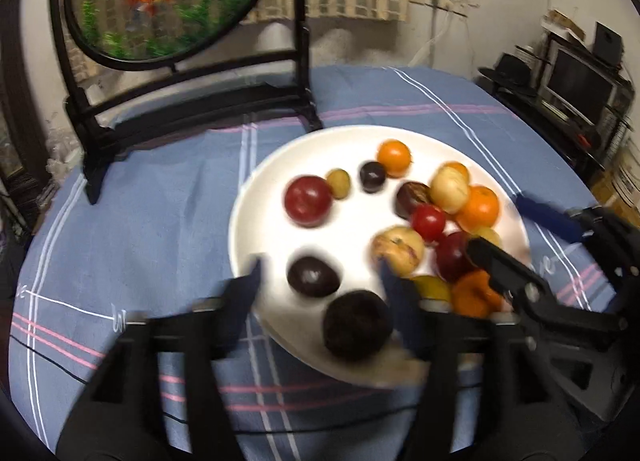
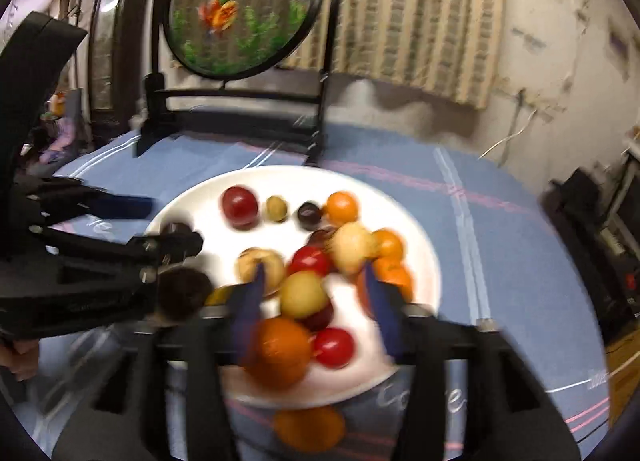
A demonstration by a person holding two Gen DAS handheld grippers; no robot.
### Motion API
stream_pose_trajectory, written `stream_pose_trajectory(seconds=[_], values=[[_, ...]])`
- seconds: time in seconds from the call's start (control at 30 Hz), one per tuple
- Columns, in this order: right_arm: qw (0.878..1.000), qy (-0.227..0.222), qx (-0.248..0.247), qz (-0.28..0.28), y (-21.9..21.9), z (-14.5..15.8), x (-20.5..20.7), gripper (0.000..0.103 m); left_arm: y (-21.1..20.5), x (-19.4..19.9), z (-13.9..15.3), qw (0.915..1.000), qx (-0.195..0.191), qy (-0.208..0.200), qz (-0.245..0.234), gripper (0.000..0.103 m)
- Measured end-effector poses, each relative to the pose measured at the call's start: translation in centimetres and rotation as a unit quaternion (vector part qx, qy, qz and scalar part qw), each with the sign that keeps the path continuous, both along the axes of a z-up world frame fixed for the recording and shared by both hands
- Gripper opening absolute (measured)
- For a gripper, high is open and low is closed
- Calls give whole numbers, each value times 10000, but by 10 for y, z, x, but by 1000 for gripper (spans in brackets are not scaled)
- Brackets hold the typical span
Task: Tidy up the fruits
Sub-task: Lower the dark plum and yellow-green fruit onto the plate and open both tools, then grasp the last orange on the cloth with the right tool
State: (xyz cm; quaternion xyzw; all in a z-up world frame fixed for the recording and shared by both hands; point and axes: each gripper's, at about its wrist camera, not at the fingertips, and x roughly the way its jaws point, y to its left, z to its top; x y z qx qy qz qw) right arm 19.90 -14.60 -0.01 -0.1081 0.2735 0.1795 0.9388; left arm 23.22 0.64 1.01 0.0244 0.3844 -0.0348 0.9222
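A white plate (image 1: 256, 197) on a blue striped cloth holds several fruits: red apples (image 1: 308, 200), oranges (image 1: 394, 157), yellowish fruits (image 1: 449, 189) and dark plums (image 1: 314, 276). My left gripper (image 1: 320, 281) hangs open over the plate's near left part. A dark plum sits between its blue pads (image 1: 250, 285), touching neither. Over the plate's right side my right gripper (image 2: 316, 285) is open too. A yellow fruit (image 2: 303, 293), an orange (image 2: 280, 349) and a red fruit (image 2: 333, 347) lie loose between its fingers. Another orange (image 2: 310, 427) shows just outside the near rim.
A round goldfish screen (image 1: 168, 1) on a black stand (image 1: 200, 101) rises at the back of the table. Bare blue cloth (image 1: 140, 221) lies left of the plate. A dark shelf with electronics (image 1: 576, 89) stands beyond the right edge. A curtain (image 2: 400, 21) hangs behind.
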Motion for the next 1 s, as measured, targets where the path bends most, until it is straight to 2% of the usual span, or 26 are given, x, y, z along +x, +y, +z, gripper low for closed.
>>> stream_pose_trajectory(seconds=[0.2,0.37,0.63,0.83,1.0], values=[[9995,281,131,111,-20,1,-8,56,3,-7,5,10000,-14,-81,-9,70],[9968,715,199,298,-41,-4,-24,56,0,-22,7,9999,-135,-34,-52,70],[9936,975,-123,564,-58,-20,-57,56,-41,-67,-1,9974,-47,2,-721,71],[9913,1057,-237,751,-71,-23,-69,56,-70,-88,-17,9917,-44,303,-1252,69],[9893,1188,-239,817,-85,-28,-67,56,-85,-83,-31,9885,-56,499,-1427,60]])
